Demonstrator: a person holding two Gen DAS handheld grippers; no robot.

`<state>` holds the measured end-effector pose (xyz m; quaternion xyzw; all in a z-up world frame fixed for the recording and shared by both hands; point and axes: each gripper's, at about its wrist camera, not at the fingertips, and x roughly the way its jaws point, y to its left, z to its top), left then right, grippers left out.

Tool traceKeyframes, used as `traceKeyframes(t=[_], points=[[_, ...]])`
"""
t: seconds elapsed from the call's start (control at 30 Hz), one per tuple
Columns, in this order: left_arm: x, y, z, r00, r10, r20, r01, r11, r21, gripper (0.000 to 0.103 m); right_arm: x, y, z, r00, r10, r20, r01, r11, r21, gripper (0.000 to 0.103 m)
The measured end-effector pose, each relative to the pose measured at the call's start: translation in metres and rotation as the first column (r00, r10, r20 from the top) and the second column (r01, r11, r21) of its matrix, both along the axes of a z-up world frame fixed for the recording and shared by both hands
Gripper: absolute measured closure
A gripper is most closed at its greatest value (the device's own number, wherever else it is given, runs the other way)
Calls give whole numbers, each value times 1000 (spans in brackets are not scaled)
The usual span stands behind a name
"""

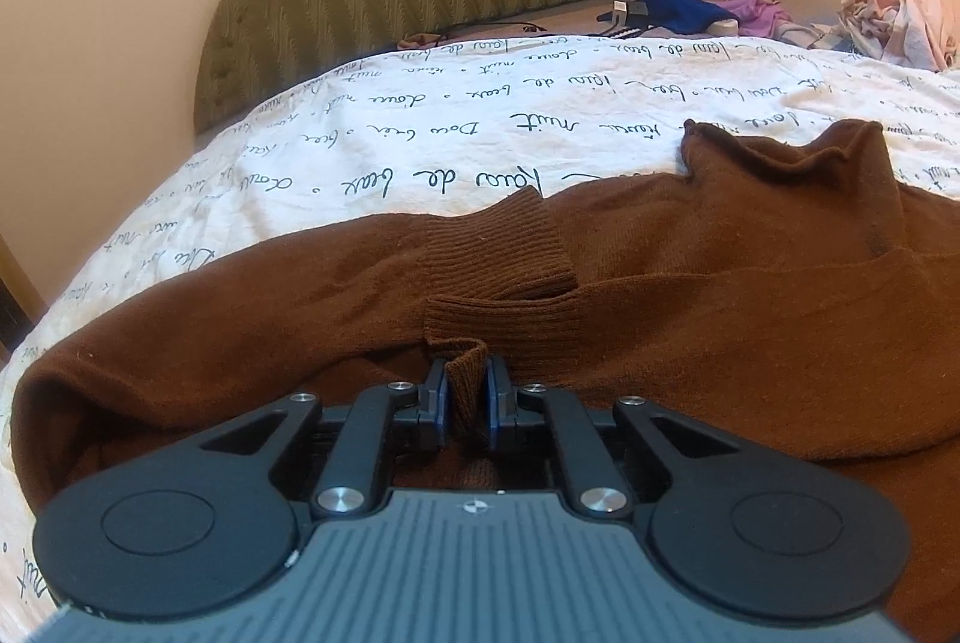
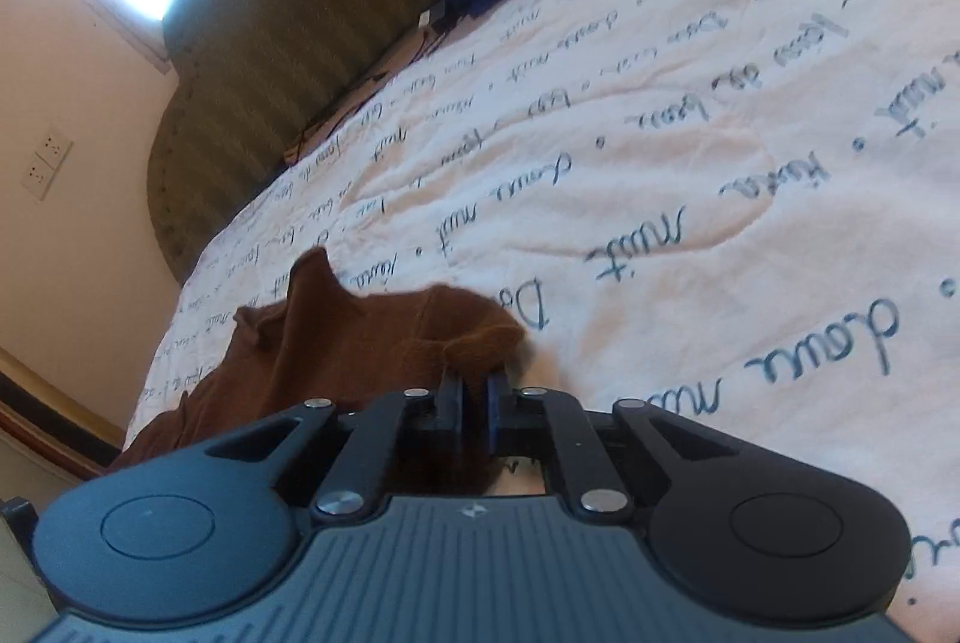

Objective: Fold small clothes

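Sweater (image 1: 690,283): brown, spread low across the bed (image 1: 420,144).
Left gripper (image 1: 467,391): jaws clamped on a ribbed edge.
Right gripper (image 2: 474,394): jaws pinching a sweater corner.
Advice: we lift both corners evenly, keeping the fold line taut.

Brown sweater (image 1: 690,283); white, script-printed bedspread (image 1: 480,120).

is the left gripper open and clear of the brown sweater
No, the left gripper is shut on a ribbed edge of the brown sweater, with the fabric pinched between its blue pads.
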<state>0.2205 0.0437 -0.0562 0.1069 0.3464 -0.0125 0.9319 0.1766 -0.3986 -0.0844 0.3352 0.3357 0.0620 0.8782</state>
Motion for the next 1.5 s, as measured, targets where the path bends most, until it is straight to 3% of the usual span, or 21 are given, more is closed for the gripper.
traceKeyframes(t=[0.13, 0.2, 0.33, 0.37, 0.4, 0.43, 0.5, 0.53, 0.6, 0.63, 0.77, 0.8, 0.83, 0.9, 1.03, 1.1, 1.13, 1.17, 1.23, 1.27, 1.5], points=[[2, 5, 10, 1000, -19, -25, 18, 998, -55, 91, -7, 0, 35, 996, 28, 84, -17, 991, -132, 97], [4, 4, 5, 999, -21, -28, 20, 999, -37, 91, -5, -2, 44, 995, 17, 94, 2, 980, -200, 97], [-1, -11, -4, 999, -29, 15, 28, 998, 62, 91, 28, -14, -6, 992, -4, -130, -31, 962, -270, 95], [-1, -14, -4, 999, -31, 15, 29, 996, 85, 91, 23, -16, -9, 996, -7, -86, -14, 969, -246, 89], [-1, -16, -4, 999, -34, 12, 33, 995, 95, 91, 20, -19, -5, 995, -38, -92, 16, 975, -223, 72], [0, -15, -2, 999, -39, 6, 38, 995, 94, 91, 12, -18, 1, 995, -52, -82, 34, 977, -209, 43], [0, -9, 4, 999, -44, -5, 44, 997, 63, 85, -13, -12, 21, 999, -43, -11, 40, 980, -197, 1], [-1, -5, 9, 999, -37, -7, 37, 999, 38, 81, -28, -7, 30, 998, -36, 43, 42, 987, -153, 0], [-7, 5, 19, 1000, -29, -4, 29, 999, -37, 47, -41, 2, 35, 998, 39, 40, -35, 995, -96, 1], [-12, 8, 24, 999, -34, -1, 33, 997, -67, 40, -46, 8, 35, 998, 55, 27, -52, 995, -86, 1], [-40, 1, 35, 994, -103, 34, 105, 991, -81, 37, -47, 22, 18, 996, 93, -5, -93, 995, -20, 2], [-44, -3, 34, 992, -121, 33, 123, 990, -72, 37, -45, 27, 13, 994, 105, -12, -105, 994, -11, 14], [-46, -8, 30, 991, -128, 28, 129, 990, -55, 38, -43, 34, 10, 993, 117, -25, -118, 992, -48, 90], [-43, -14, 17, 992, -125, -19, 124, 992, -27, 42, -45, 45, 6, 994, 100, -51, -106, 982, -155, 92], [-40, -3, -2, 994, -100, -48, 98, 994, -46, 36, -72, 30, 14, 999, 48, -1, -47, 983, -175, 92], [-37, 1, 0, 994, -91, -64, 87, 994, -61, 35, -73, 18, 0, 998, 3, -64, -15, 983, -184, 84], [-38, 3, 4, 994, -87, -74, 82, 994, -70, 35, -73, 8, -7, 997, 13, -77, -21, 994, -109, 80], [-43, 5, 8, 993, -91, -80, 83, 992, -90, 37, -81, -1, -6, 998, -5, -66, 1, 999, -47, 72], [-58, 13, 19, 989, -121, -81, 109, 985, -136, 36, -102, -1, 8, 1000, 4, -13, -5, 998, -63, 24], [-68, 17, 24, 987, -137, -79, 125, 981, -146, 36, -114, 3, 15, 1000, 24, 15, -23, 996, -86, 20], [-110, 37, 29, 975, -197, -98, 166, 951, -259, 29, -133, 29, 5, 991, 131, 9, -131, 991, -27, 19]])
